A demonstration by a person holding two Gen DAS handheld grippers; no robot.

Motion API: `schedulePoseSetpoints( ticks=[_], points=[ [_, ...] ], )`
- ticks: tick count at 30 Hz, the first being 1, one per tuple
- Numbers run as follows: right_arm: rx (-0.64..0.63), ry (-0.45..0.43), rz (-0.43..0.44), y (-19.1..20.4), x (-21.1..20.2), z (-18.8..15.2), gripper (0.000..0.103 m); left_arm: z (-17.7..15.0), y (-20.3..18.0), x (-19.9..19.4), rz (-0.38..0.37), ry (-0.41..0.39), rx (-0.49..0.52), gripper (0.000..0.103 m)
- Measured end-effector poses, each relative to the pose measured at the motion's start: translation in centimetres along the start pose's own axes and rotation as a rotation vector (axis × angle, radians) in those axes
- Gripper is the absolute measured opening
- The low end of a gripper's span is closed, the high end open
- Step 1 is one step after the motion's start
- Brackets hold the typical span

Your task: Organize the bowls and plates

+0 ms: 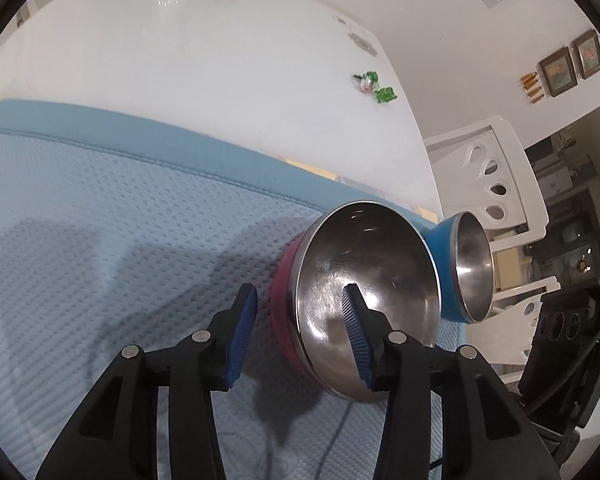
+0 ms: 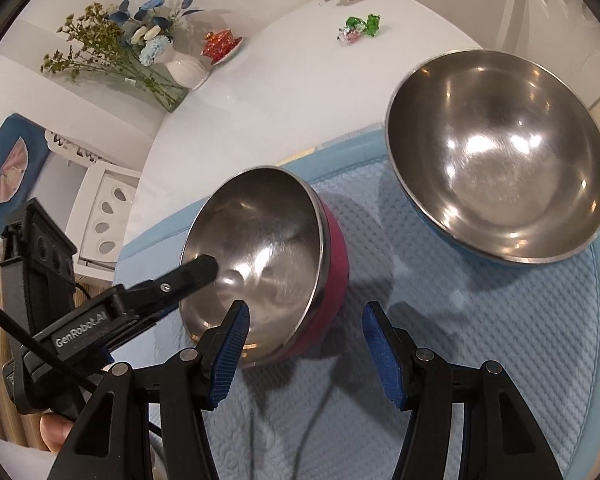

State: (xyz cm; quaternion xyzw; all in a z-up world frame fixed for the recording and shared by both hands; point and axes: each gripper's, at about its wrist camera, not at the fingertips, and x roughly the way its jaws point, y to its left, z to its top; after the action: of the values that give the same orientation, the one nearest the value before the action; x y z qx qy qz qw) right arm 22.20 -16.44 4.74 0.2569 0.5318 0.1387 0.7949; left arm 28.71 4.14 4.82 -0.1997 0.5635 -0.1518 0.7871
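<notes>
Left gripper [image 1: 300,340]: jaws parted, straddling the rim of the pink bowl [image 1: 284,304], one finger inside the steel basin, the other outside the pink wall. Pads show a gap on both sides, so I read it as released, not gripping. The right wrist view confirms the inner finger over the bowl's floor.

Right gripper [image 2: 306,352]: jaws apart, nothing between them but the blue mat [image 2: 480,340]. It hangs just near of the pink bowl, slightly right of it.

The pink bowl rests on the mat, mouth up as far as I can judge; the lens bends it. The blue bowl [image 2: 496,152] sits on the far right part of the mat, close to the pink bowl but apart from it, so the two are not nested. Judgement: the pink bowl is set beside the larger one for stacking.

Beyond the mat: white table [image 1: 180,60], wrapped candies [image 1: 374,88], flower vase [image 2: 188,68] far left
</notes>
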Motion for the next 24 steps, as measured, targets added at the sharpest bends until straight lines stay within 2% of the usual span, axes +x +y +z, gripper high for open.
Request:
schedulePoseSetpoints(
  ticks=[6,12,15,18,20,22,24],
  points=[
    [0.004,-0.025,-0.032,-0.6,1.2,0.5,0.057,0.1,0.2,1.7,-0.001,0.020,0.004,0.041],
    [-0.033,-0.034,-0.053,-0.4,1.8,0.6,0.051,0.1,0.4,2.2,-0.002,0.024,0.002,0.041],
    [-0.038,-0.024,-0.058,-0.4,2.3,0.5,0.047,0.1,0.5,2.5,-0.002,0.027,-0.001,0.041],
    [-0.054,-0.010,-0.075,-0.2,2.9,0.5,0.037,0.1,0.4,2.8,0.002,0.019,0.003,0.041],
    [-0.078,0.002,-0.068,0.2,3.1,0.4,0.030,0.0,0.0,2.8,0.007,0.011,0.028,0.037],
    [-0.100,0.003,-0.083,0.7,3.0,0.3,0.030,-0.2,-0.5,2.8,-0.001,0.008,0.054,0.027],
    [-0.106,0.018,-0.098,1.0,2.8,0.1,0.030,-0.5,-1.1,2.5,0.025,0.003,0.084,0.027]
  ],
)
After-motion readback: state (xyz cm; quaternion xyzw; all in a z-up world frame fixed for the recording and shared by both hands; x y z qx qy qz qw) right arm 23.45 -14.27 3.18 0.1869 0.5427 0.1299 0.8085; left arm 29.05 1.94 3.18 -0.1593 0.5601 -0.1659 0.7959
